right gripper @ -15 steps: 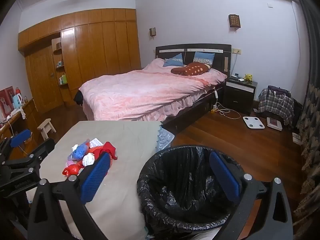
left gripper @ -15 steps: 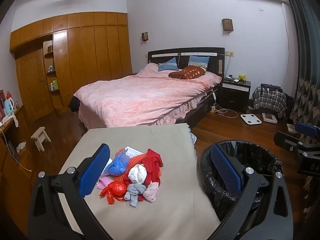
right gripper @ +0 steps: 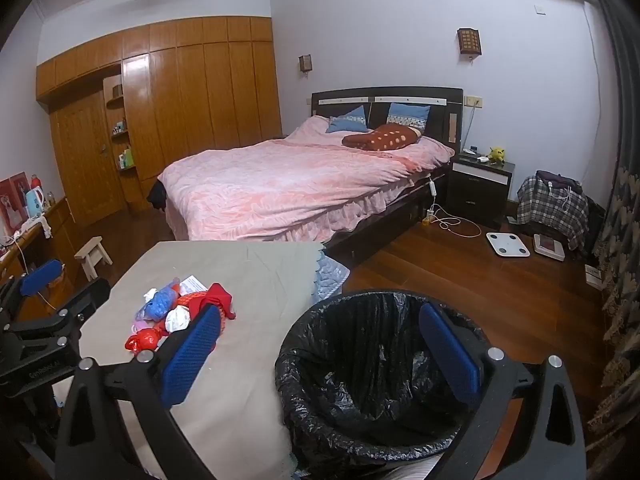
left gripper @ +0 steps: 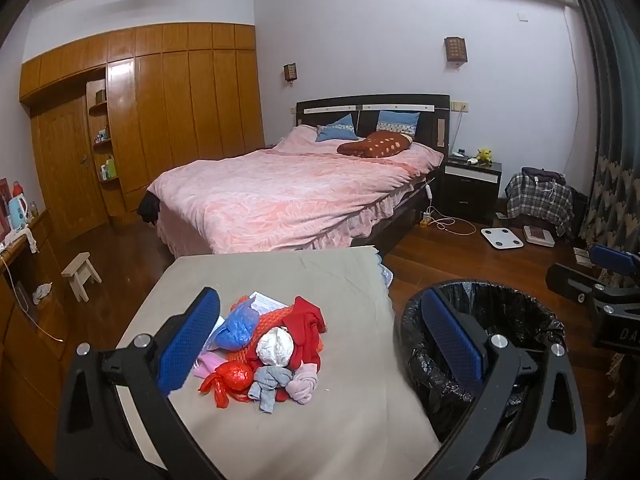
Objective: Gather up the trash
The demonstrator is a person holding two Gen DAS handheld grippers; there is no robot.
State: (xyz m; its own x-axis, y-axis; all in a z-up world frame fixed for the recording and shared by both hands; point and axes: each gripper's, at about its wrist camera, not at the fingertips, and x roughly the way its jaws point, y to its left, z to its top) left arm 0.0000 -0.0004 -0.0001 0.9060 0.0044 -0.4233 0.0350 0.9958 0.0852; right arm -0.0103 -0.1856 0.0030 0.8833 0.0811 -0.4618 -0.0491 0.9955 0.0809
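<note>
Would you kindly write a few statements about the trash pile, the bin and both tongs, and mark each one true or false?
1. The trash pile lies on the cloth-covered table. True.
2. The left tongs are clamped on the red plastic bag. False: they stand open and hold nothing.
3. The bin is lined with a black bag. True.
4. The bin already holds the white crumpled ball. False: the ball sits in the pile on the table.
5. The right tongs are open and empty. True.
</note>
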